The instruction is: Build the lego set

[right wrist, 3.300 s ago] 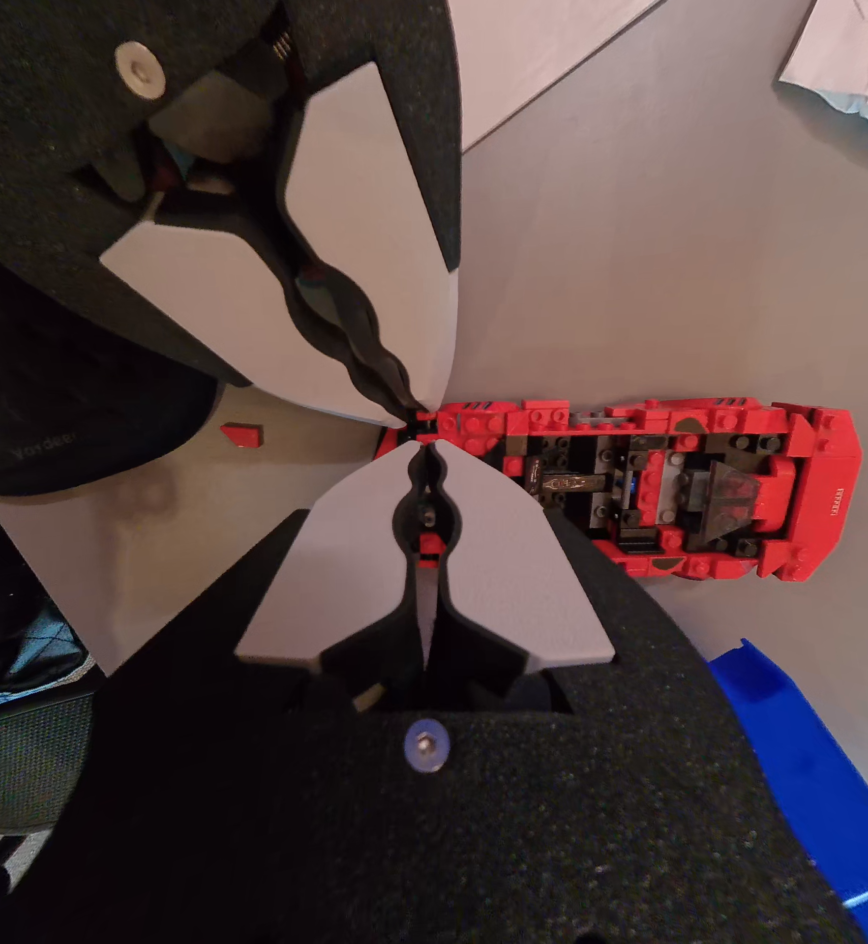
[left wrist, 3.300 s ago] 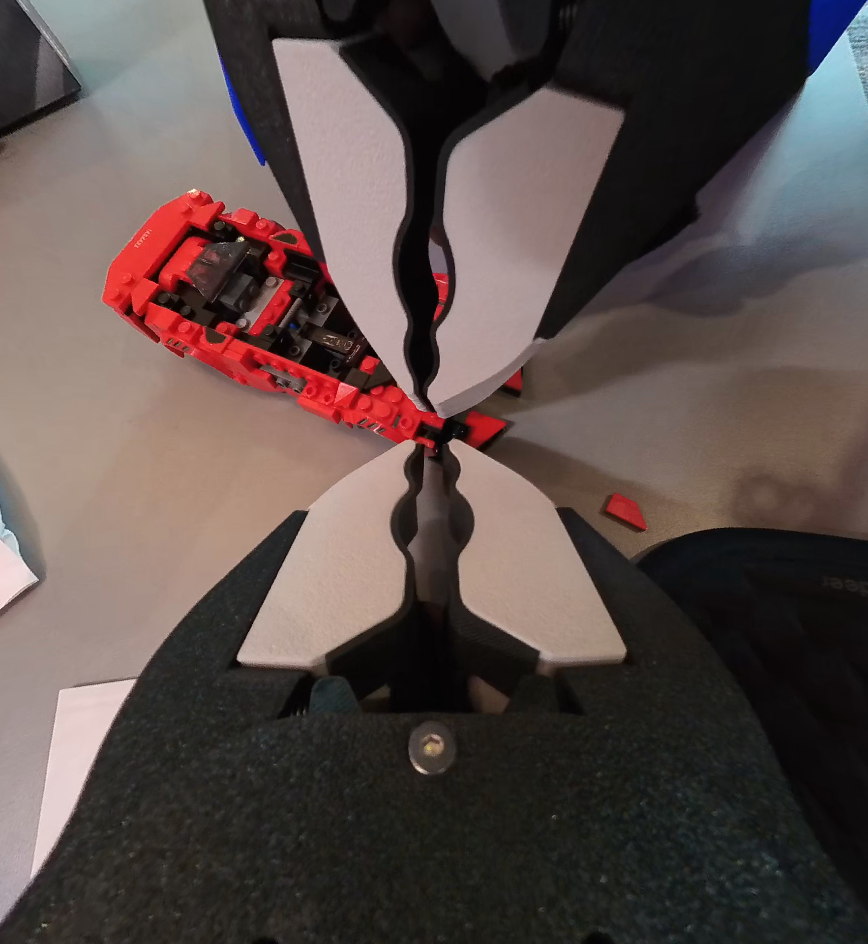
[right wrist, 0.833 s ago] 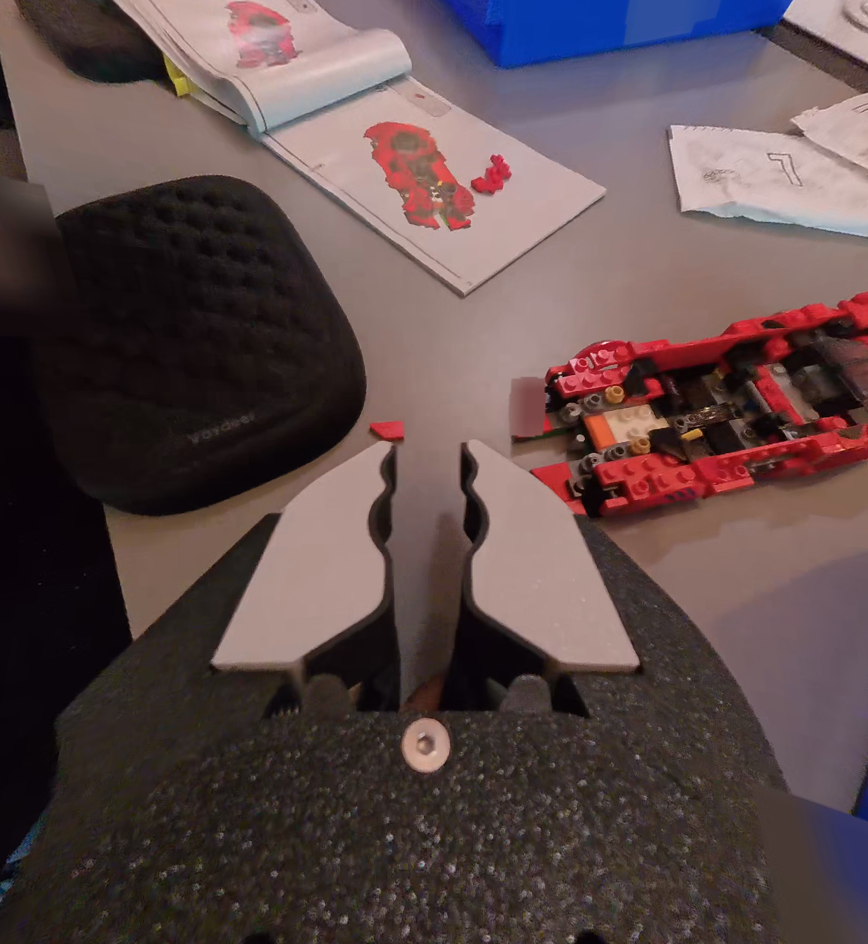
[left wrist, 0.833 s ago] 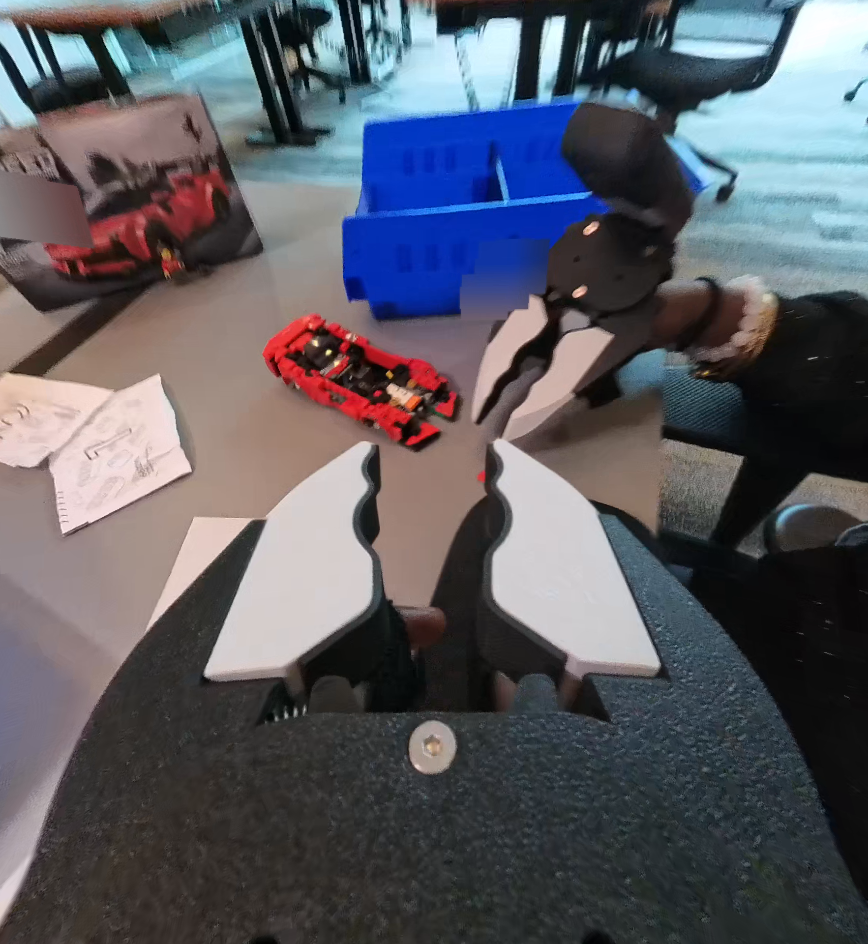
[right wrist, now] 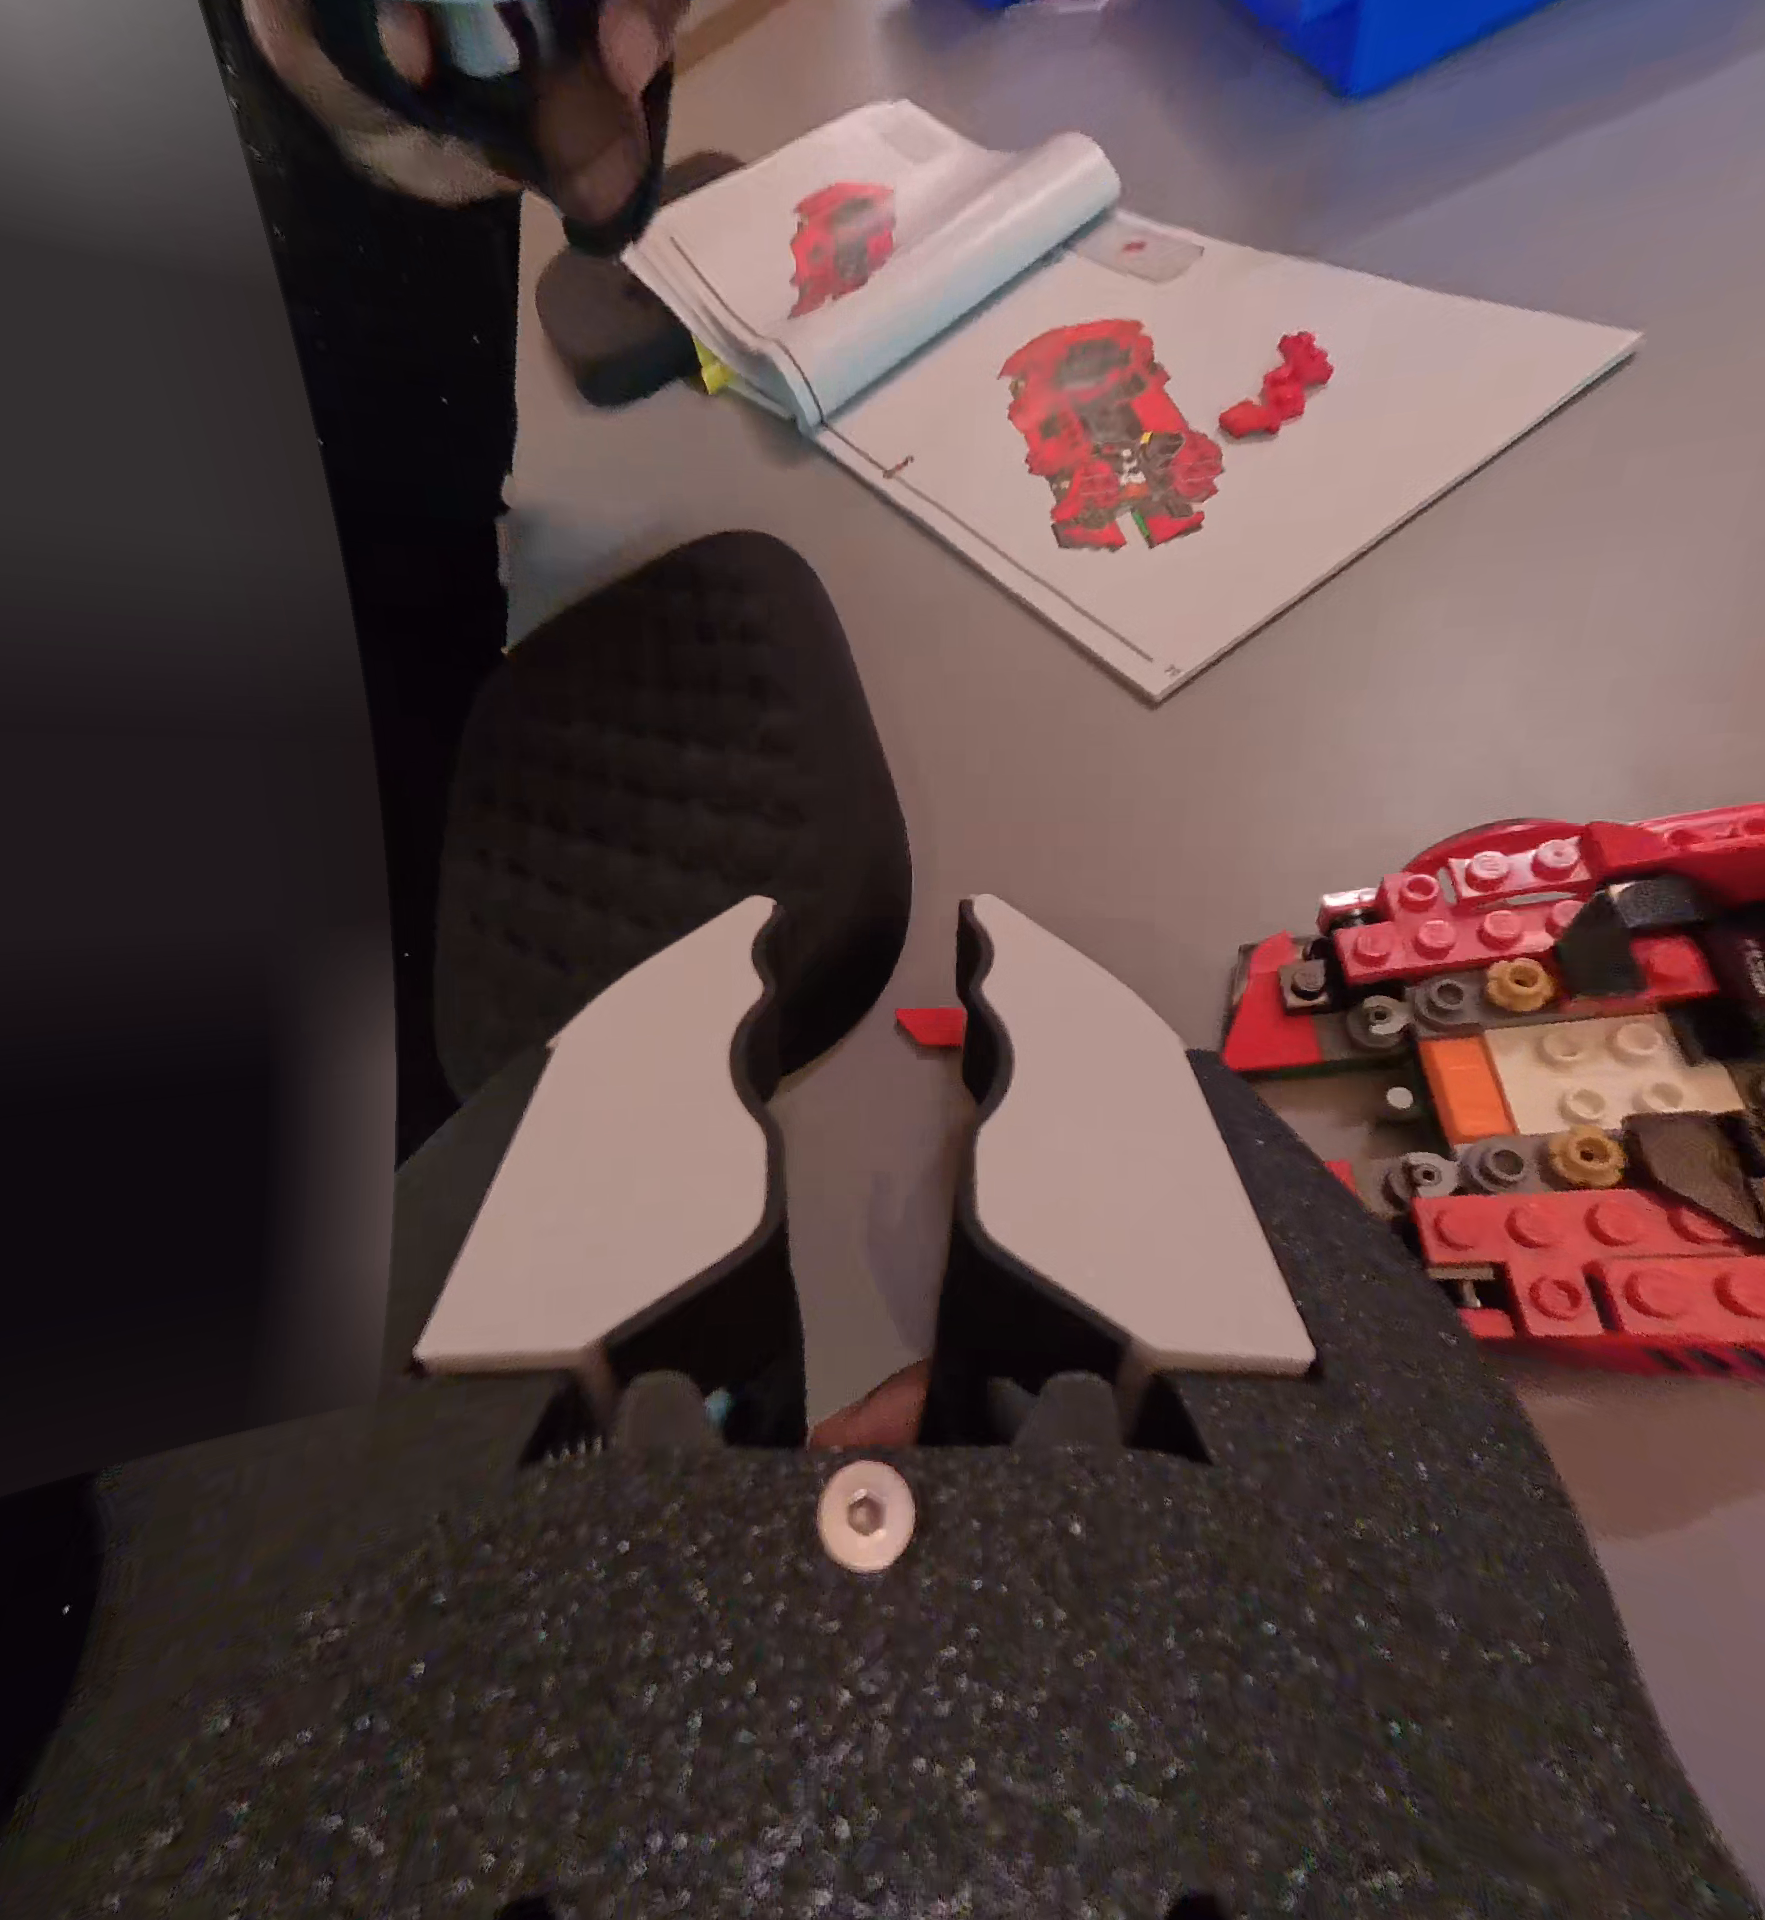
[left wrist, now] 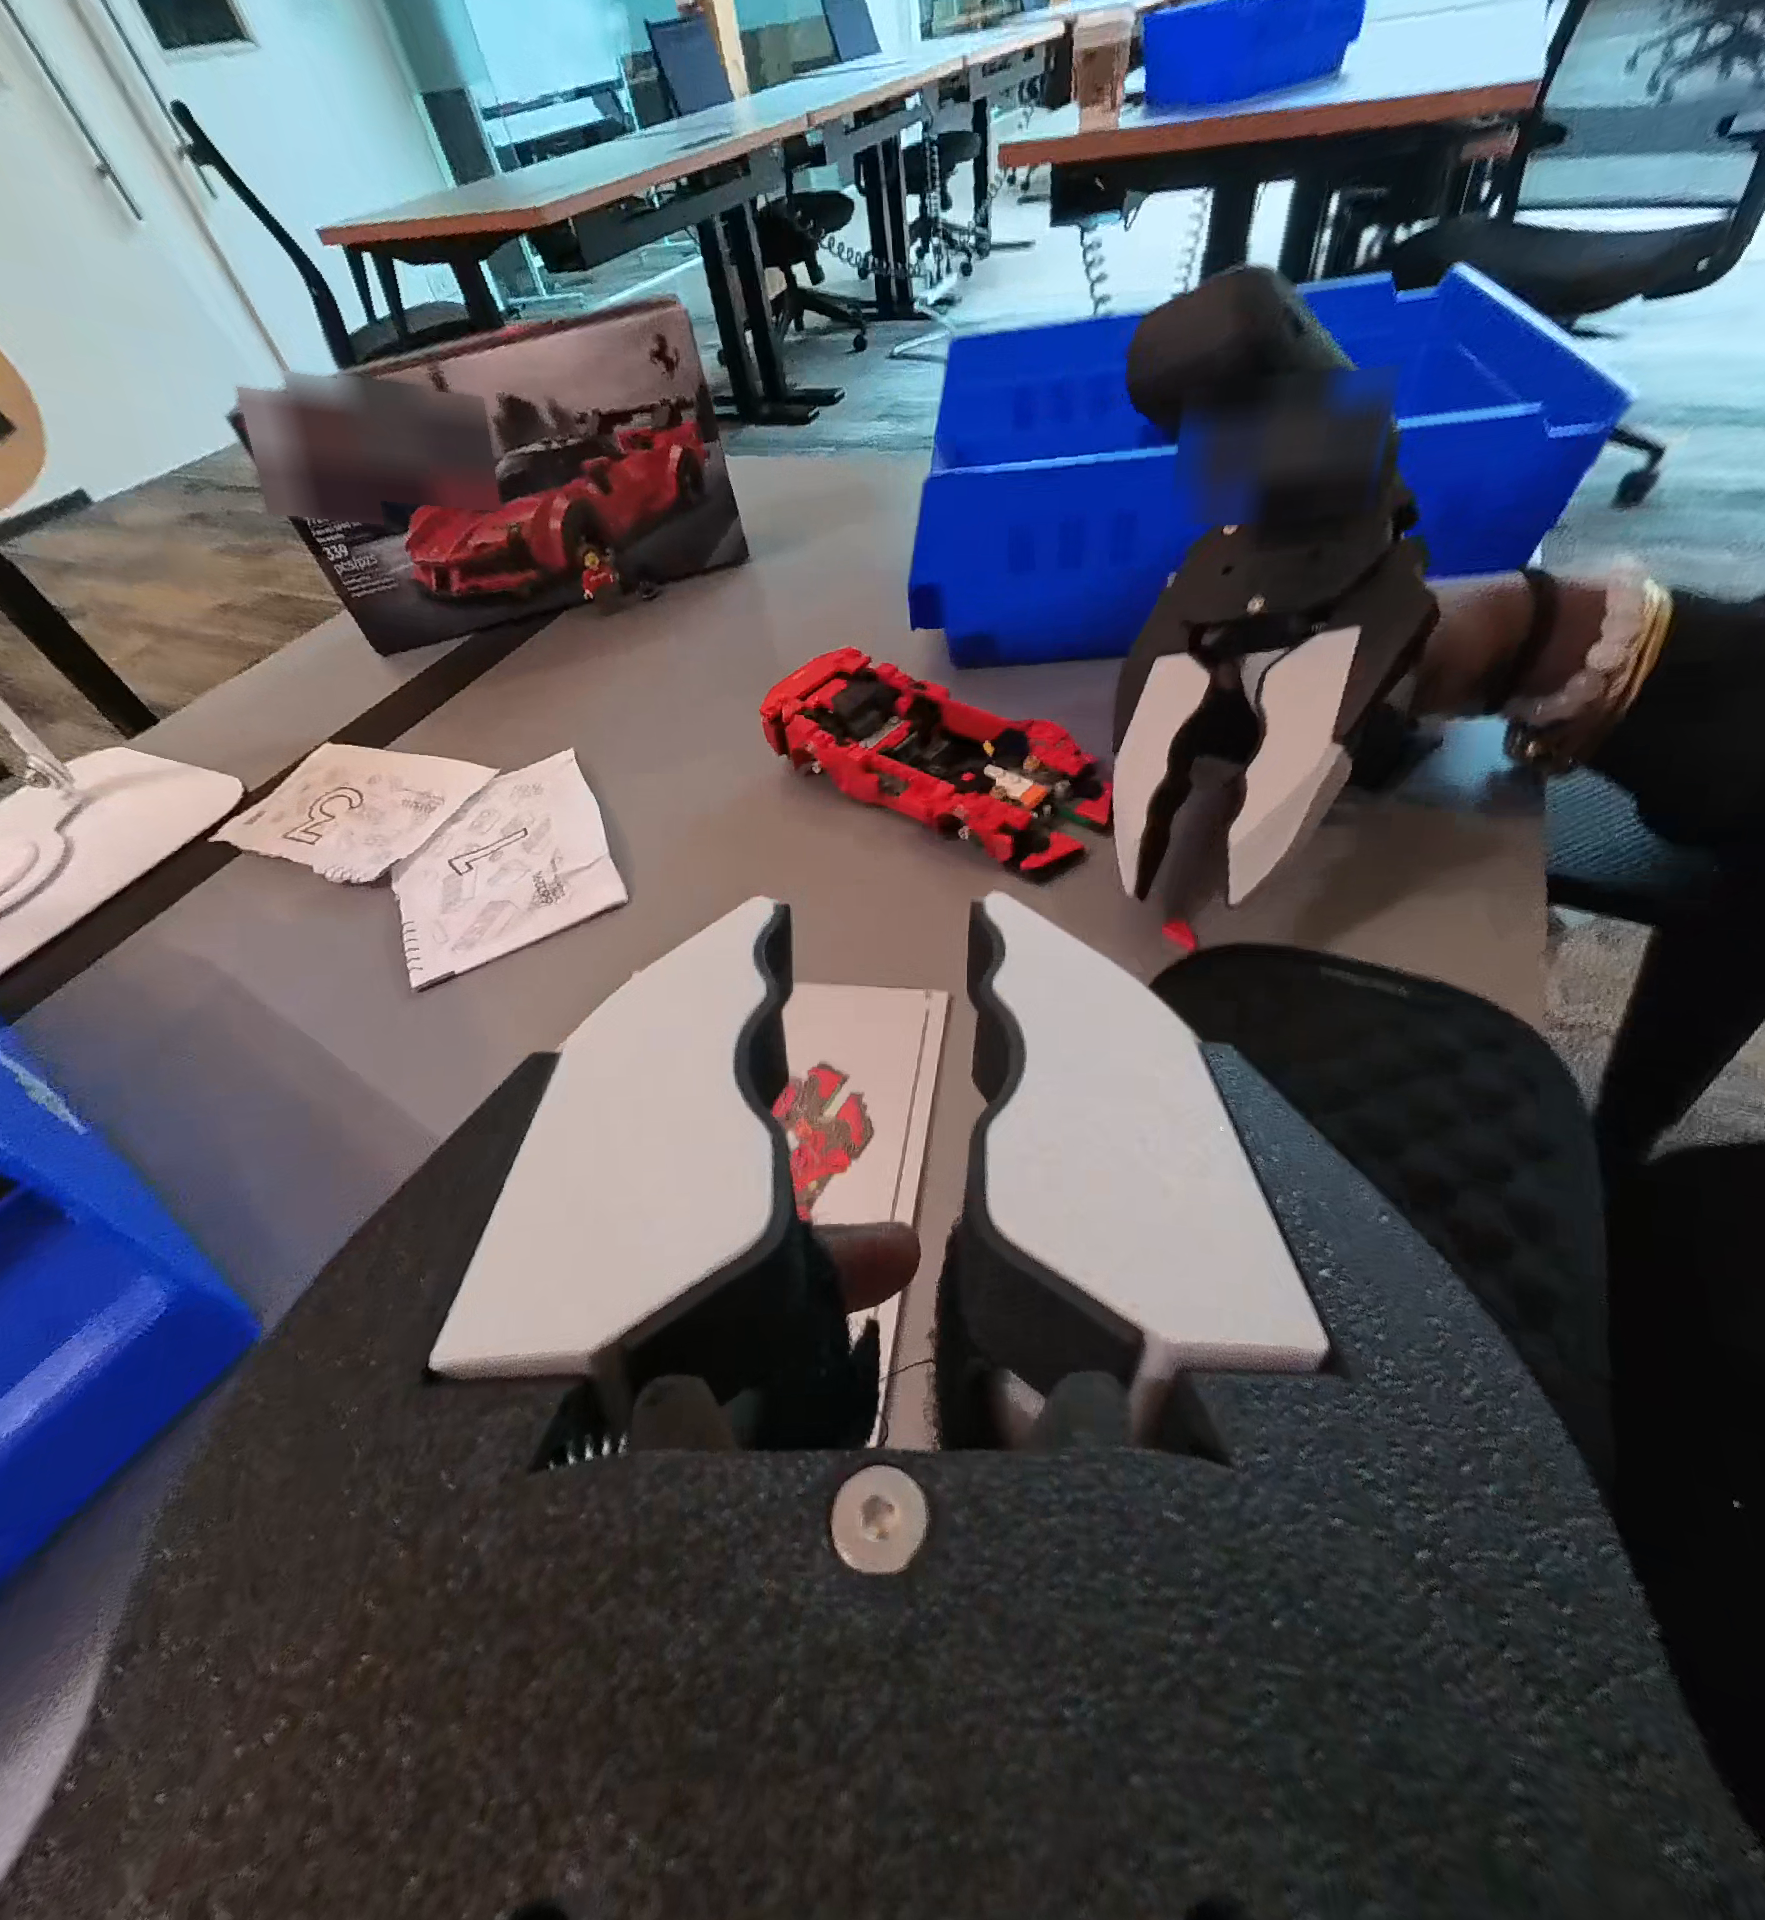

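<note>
Blue bin (left wrist: 1054,540) at far side of grey tabletop (left wrist: 712,644), contents not visible; second blue bin (left wrist: 36,1320) at left edge, inside also hidden. Set box (left wrist: 504,488) with red car picture stands left of far bin; carries printing, not transcribed. Two numbered paper bags (left wrist: 442,842) lie flat, crumpled. Half-built red lego car (left wrist: 930,753) mid-tabletop, just left of right gripper (left wrist: 1184,894). Right fingers (right wrist: 1075,1122) wide apart, empty, low over loose red piece (right wrist: 928,1027) beside black wrist pad (right wrist: 649,790). Left gripper (left wrist: 873,914) raised, fingers (left wrist: 649,1132) wide, empty, above open instruction booklet (right wrist: 1221,509).
</note>
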